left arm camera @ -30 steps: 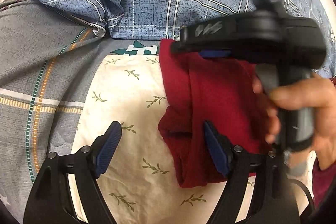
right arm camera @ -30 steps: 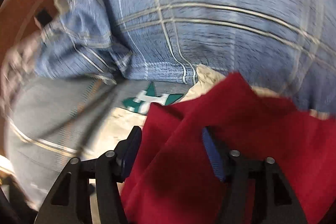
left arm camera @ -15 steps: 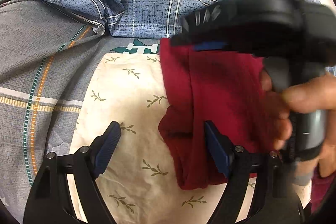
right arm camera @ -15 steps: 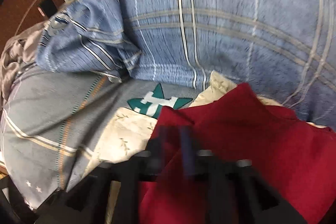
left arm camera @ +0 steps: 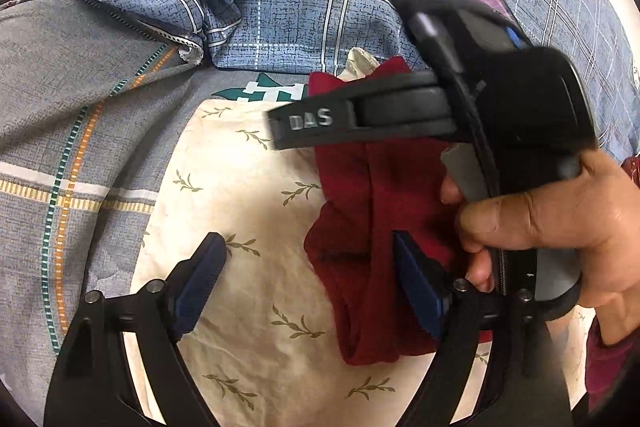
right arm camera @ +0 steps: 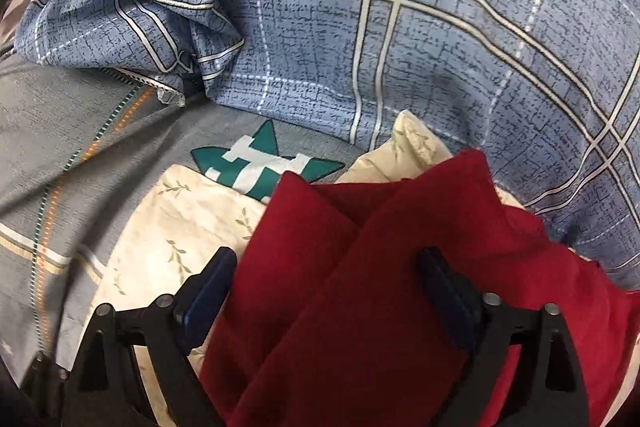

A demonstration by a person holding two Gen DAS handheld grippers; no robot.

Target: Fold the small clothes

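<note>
A dark red garment (left arm camera: 376, 211) lies partly folded on a cream leaf-print cloth (left arm camera: 240, 211). My left gripper (left arm camera: 308, 279) is open and empty, low over the cloth, with its right finger at the garment's left part. In the left wrist view the right gripper's body (left arm camera: 460, 115) is held in a hand above the garment's far end; its fingertips are hidden there. In the right wrist view my right gripper (right arm camera: 328, 291) is open just above the red garment (right arm camera: 360, 287), holding nothing.
A grey bedsheet (left arm camera: 80, 115) with orange and green stripes lies to the left. A crumpled blue plaid quilt (right arm camera: 400, 39) rises behind the garment. A teal star print (right arm camera: 260, 167) marks the sheet at the cream cloth's far edge.
The right gripper closed for a moment and is open again; it has shifted towards the left over the garment's far end. The left gripper stayed in place.
</note>
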